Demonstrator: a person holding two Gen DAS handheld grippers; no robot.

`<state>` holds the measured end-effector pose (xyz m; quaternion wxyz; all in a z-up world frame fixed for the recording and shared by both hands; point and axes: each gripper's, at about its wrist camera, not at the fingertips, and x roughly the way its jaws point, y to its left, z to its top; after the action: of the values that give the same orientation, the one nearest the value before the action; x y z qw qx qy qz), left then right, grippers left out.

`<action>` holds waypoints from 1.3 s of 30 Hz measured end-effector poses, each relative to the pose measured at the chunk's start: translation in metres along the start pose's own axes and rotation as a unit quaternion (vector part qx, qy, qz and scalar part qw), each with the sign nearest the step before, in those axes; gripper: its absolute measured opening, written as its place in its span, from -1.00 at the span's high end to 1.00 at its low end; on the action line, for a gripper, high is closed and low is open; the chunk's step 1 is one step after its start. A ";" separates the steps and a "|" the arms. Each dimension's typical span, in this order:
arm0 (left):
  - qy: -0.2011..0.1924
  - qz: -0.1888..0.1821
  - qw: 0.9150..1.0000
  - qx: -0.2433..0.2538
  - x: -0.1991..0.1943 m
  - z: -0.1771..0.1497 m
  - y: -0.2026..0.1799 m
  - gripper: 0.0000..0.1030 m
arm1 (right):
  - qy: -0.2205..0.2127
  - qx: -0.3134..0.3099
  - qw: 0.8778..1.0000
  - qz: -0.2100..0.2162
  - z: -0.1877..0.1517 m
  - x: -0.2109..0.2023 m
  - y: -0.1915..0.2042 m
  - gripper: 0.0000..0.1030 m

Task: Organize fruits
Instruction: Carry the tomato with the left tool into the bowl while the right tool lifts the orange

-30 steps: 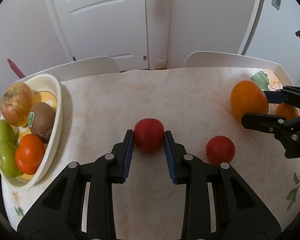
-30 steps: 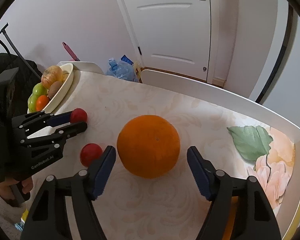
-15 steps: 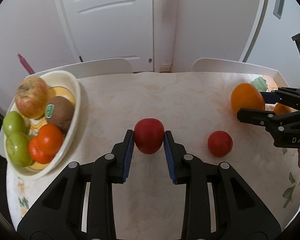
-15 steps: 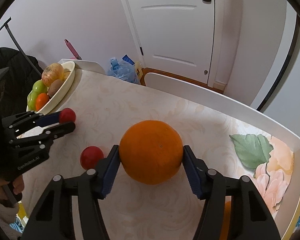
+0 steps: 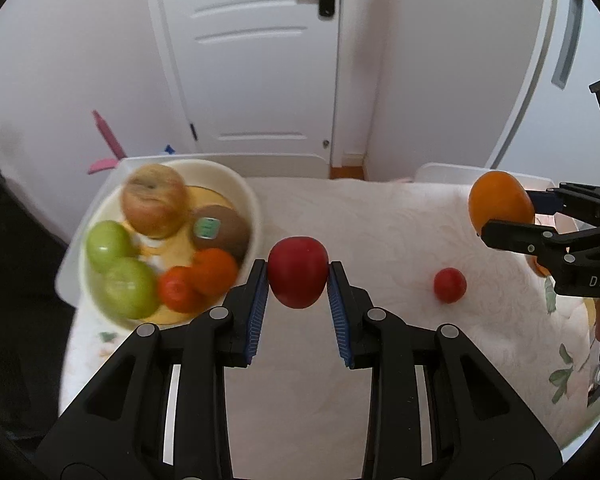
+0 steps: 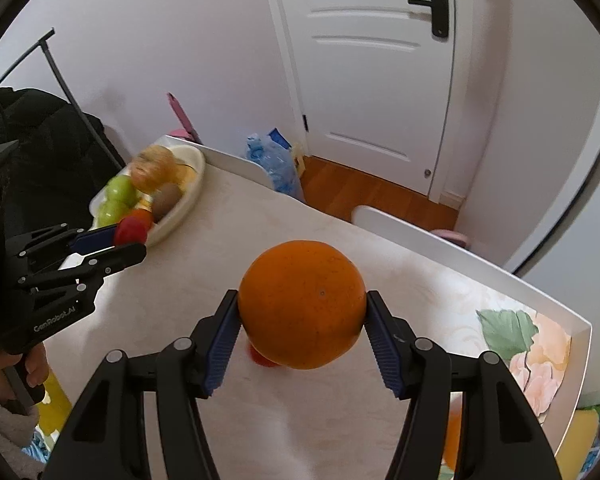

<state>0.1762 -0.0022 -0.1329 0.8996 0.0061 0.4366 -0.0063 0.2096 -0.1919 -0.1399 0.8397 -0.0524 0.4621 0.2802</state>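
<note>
Red apple [image 5: 298, 278] and orange [image 6: 302, 304], each gripper-clamped, now lifted off bench; bowl [image 5: 248, 196] at ten o'clock next.

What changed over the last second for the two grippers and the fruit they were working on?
The right gripper closed on the orange and lifted it off the table. The left gripper, already shut on the red apple, carried it up toward the fruit bowl. The small red fruit stayed on the table, and the bowl's contents are unchanged.
</note>
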 end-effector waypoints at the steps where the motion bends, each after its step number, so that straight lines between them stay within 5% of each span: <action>1: -0.002 0.001 1.000 -0.001 -0.003 0.000 0.004 0.33 | -0.002 -0.001 1.000 0.002 0.003 -0.002 0.005 -0.11; 9: -0.010 0.009 1.000 0.005 -0.026 0.006 0.051 0.33 | -0.022 -0.004 1.000 0.011 0.029 -0.010 0.052 -0.11; 22: -0.006 -0.007 0.999 0.032 -0.002 0.018 0.110 0.33 | -0.031 0.008 0.999 0.012 0.063 0.021 0.115 -0.11; 37: 0.006 -0.052 0.995 0.086 0.035 0.019 0.124 0.31 | -0.026 0.046 0.999 -0.014 0.081 0.052 0.131 -0.11; 39: 0.004 -0.051 0.995 0.088 0.033 0.019 0.125 0.11 | -0.025 0.051 0.998 -0.015 0.081 0.053 0.129 -0.11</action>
<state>0.2132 0.1223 -0.1467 0.8922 0.0630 0.4379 -0.0910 0.2252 -0.0331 -0.1143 0.8565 -0.0092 0.4543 0.2448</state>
